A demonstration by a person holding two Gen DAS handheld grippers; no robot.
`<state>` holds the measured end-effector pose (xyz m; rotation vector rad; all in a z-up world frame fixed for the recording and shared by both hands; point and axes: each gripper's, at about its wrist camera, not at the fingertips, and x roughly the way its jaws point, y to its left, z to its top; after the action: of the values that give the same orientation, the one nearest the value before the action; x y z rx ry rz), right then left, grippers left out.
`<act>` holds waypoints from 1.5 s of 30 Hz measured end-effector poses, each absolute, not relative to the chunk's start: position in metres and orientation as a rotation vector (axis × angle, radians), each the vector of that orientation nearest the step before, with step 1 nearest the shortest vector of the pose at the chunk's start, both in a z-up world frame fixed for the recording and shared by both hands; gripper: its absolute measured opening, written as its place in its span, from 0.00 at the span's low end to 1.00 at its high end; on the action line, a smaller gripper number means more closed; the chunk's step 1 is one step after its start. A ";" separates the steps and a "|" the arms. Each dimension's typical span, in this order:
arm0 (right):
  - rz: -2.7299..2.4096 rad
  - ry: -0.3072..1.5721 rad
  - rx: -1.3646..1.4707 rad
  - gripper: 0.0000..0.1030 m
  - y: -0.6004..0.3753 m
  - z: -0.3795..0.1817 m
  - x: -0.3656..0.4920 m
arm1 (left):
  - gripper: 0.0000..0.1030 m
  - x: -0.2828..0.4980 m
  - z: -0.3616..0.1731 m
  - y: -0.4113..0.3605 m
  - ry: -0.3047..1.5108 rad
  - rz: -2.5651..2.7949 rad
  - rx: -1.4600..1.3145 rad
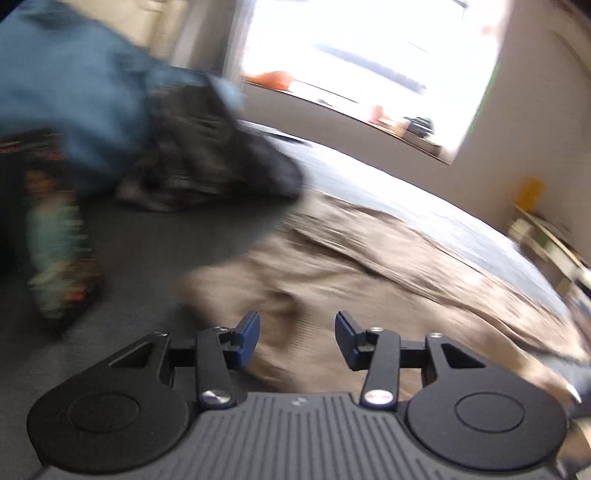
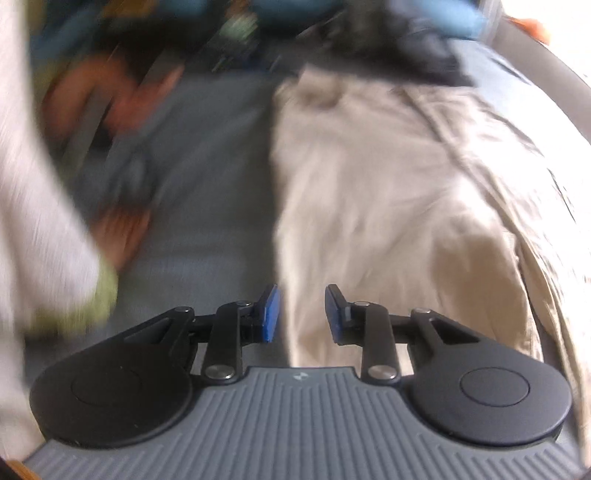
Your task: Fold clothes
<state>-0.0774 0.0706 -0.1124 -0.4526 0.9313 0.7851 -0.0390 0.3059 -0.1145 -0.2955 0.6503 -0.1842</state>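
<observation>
The right gripper [image 2: 302, 314] hangs above a beige garment [image 2: 399, 192], its two blue-padded fingers [image 2: 269, 314] parted with nothing between them. The garment, creased and with a long seam running down its right side, lies spread on a grey bed [image 2: 207, 206]; its left edge runs straight away from the gripper. At the garment's far end sits a dark heap of clothes [image 2: 417, 55], with something blue [image 2: 461, 18] behind it, all blurred. At the left edge a white sleeve [image 2: 40, 206] with a yellow-green cuff [image 2: 99, 291] crosses the view, heavily smeared. Orange and dark shapes at upper left are too blurred to name.
</observation>
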 end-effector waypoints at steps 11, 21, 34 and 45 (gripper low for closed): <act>0.543 1.237 0.033 0.23 0.087 -0.172 -0.049 | 0.20 -0.038 -0.158 0.269 0.916 -0.329 -0.193; 0.409 1.090 0.231 0.23 0.065 -0.145 -0.033 | 0.18 -0.038 -0.162 0.292 0.939 -0.349 -0.247; 0.392 1.213 0.355 0.24 0.070 -0.183 -0.054 | 0.30 -0.024 -0.134 0.284 0.810 -0.389 -0.249; 0.317 1.038 0.552 0.27 0.005 -0.125 -0.103 | 0.39 -0.008 -0.133 0.216 0.793 -0.574 -0.129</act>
<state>-0.1029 0.0048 -0.1245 0.5516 1.0381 0.3171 -0.0082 0.2164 -0.1331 -0.1294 0.7926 -0.5744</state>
